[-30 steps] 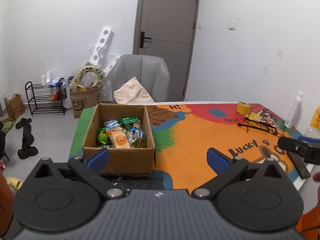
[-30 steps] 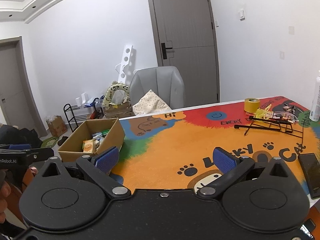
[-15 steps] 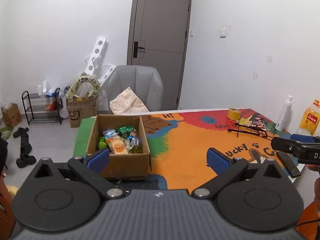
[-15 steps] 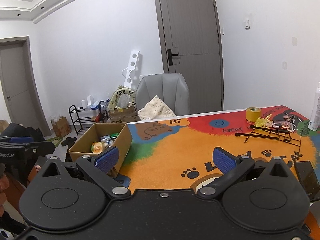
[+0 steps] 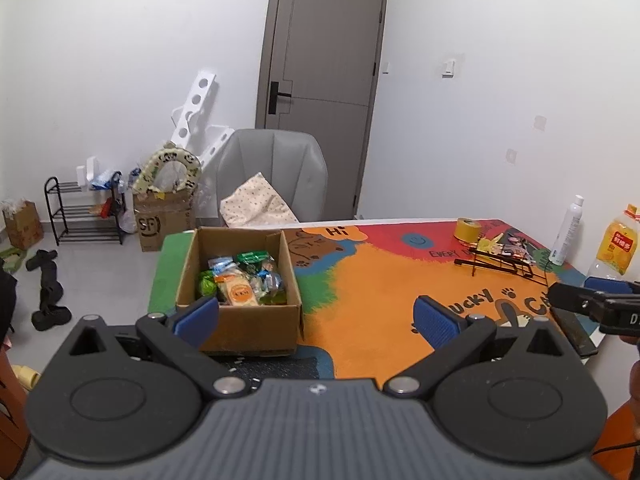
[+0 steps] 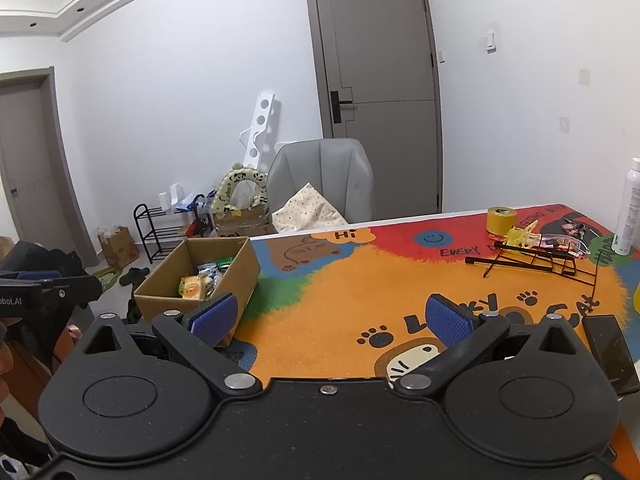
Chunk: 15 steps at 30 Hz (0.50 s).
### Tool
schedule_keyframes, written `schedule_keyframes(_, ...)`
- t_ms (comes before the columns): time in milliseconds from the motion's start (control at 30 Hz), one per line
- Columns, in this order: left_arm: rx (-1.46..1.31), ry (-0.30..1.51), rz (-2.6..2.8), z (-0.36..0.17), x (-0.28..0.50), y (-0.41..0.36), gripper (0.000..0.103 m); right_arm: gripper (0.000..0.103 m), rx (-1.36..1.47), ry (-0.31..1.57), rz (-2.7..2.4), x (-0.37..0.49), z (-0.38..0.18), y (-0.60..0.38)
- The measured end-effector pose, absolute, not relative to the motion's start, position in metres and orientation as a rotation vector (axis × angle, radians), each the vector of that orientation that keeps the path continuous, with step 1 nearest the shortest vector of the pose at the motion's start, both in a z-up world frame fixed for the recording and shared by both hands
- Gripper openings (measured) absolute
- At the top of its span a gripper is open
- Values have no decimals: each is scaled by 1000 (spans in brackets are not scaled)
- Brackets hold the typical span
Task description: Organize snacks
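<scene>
An open cardboard box [image 5: 240, 328] full of wrapped snacks [image 5: 240, 280] stands at the near left of the colourful mat [image 5: 380, 280]; it also shows in the right wrist view [image 6: 160, 296]. A black wire rack [image 5: 500, 264] with small snack packets by it lies at the far right, also in the right wrist view [image 6: 536, 260]. My left gripper [image 5: 316, 316] is open and empty, held above the table's near edge just right of the box. My right gripper [image 6: 332, 316] is open and empty over the mat's middle.
A yellow tape roll [image 6: 502, 220], a white spray bottle [image 6: 630, 208] and a yellow drink bottle [image 5: 618, 244] stand at the far right. A dark phone [image 6: 610, 352] lies near the right edge. A grey chair [image 5: 272, 176] stands behind the table.
Both grippers have drawn back and tilted upward a little; the box and rack look smaller and lower in view. Both stay open.
</scene>
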<state>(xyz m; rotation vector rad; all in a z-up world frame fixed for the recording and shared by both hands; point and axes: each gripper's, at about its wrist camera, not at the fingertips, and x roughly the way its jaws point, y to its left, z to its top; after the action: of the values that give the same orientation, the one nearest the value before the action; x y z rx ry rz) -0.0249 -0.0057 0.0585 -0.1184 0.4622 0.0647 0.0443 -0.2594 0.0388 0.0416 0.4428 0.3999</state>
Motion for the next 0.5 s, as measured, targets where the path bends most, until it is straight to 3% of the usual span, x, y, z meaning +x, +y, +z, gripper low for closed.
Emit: schedule_keyframes(500, -114, 484, 66, 52, -23, -5, 103, 103, 48, 462, 405, 47, 35, -259)
